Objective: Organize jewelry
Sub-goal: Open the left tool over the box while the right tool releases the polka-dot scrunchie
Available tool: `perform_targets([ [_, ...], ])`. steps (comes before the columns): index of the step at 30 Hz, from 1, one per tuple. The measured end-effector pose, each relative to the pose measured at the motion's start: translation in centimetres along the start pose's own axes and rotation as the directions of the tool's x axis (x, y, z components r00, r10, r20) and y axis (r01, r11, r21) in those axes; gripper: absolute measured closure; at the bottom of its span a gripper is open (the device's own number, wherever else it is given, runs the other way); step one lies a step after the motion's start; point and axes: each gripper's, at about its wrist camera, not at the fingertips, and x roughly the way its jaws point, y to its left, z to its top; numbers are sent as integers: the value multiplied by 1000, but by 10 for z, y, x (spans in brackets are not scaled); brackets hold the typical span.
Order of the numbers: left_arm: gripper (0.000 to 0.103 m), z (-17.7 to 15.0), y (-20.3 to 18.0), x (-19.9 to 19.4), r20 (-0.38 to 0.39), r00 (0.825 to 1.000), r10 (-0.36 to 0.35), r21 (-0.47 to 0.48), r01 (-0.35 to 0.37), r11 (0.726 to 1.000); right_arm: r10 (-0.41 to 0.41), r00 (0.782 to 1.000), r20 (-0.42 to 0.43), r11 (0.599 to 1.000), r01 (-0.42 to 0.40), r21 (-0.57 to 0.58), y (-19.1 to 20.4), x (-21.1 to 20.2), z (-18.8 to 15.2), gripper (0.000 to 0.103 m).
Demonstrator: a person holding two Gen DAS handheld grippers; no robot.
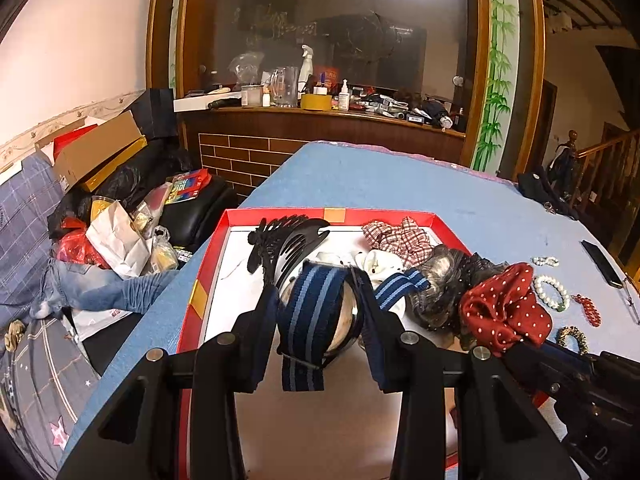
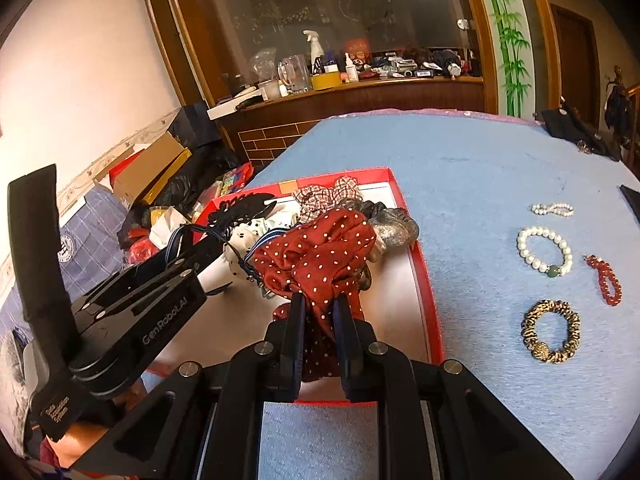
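My left gripper (image 1: 318,304) is shut on a watch (image 1: 344,320) with a navy striped strap (image 1: 310,316), held over the red box (image 1: 208,264). My right gripper (image 2: 320,308) is shut on a red polka-dot scrunchie (image 2: 320,256), held over the same box (image 2: 424,276); the scrunchie also shows in the left wrist view (image 1: 504,306). In the box lie a black hair claw (image 1: 284,240), a plaid scrunchie (image 1: 396,236), a white dotted scrunchie (image 1: 380,262) and a grey one (image 1: 436,284).
On the blue tablecloth (image 2: 480,168) right of the box lie a pearl bracelet (image 2: 544,250), a small pearl strand (image 2: 552,210), a red bead bracelet (image 2: 606,280) and a leopard scrunchie (image 2: 552,332). A black phone (image 1: 602,262) lies far right. Clutter sits left of the table.
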Motion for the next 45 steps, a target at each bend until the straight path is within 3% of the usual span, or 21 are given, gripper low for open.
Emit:
perform_targets([
  [45, 64, -6, -1, 9, -26, 998, 57, 25, -56, 998, 7, 997, -82, 998, -1, 69, -21, 55, 16, 86],
])
